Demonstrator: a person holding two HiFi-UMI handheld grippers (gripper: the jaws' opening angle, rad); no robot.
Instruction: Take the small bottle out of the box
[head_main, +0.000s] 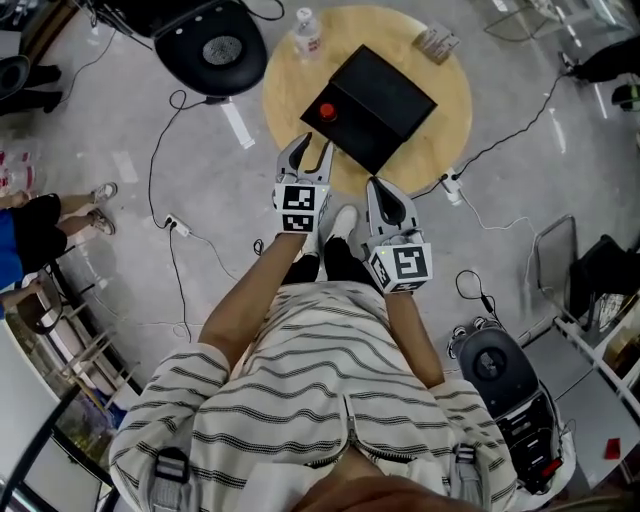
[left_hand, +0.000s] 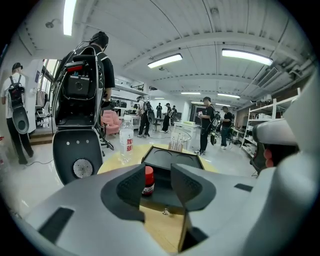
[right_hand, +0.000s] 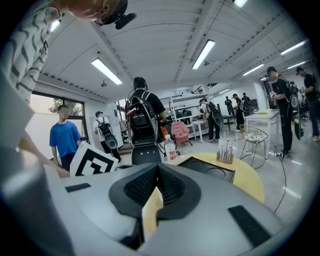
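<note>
The small bottle (head_main: 327, 111), red-capped with a dark body, stands upright in the left corner of the open black box (head_main: 385, 105) on the round wooden table (head_main: 290, 70). My left gripper (head_main: 310, 150) hovers at the table's near edge, just short of the box. It is open; in the left gripper view the bottle (left_hand: 148, 181) shows in the gap between the jaws, farther off and untouched. My right gripper (head_main: 380, 185) is shut and holds nothing, near the table's edge to the right, and the box (right_hand: 207, 167) lies ahead of it.
A clear water bottle (head_main: 308, 32) and a small rack (head_main: 437, 42) stand at the table's far side. A black machine base (head_main: 210, 45) sits left of the table. Cables and a power strip (head_main: 452, 185) lie on the floor. People stand around the room.
</note>
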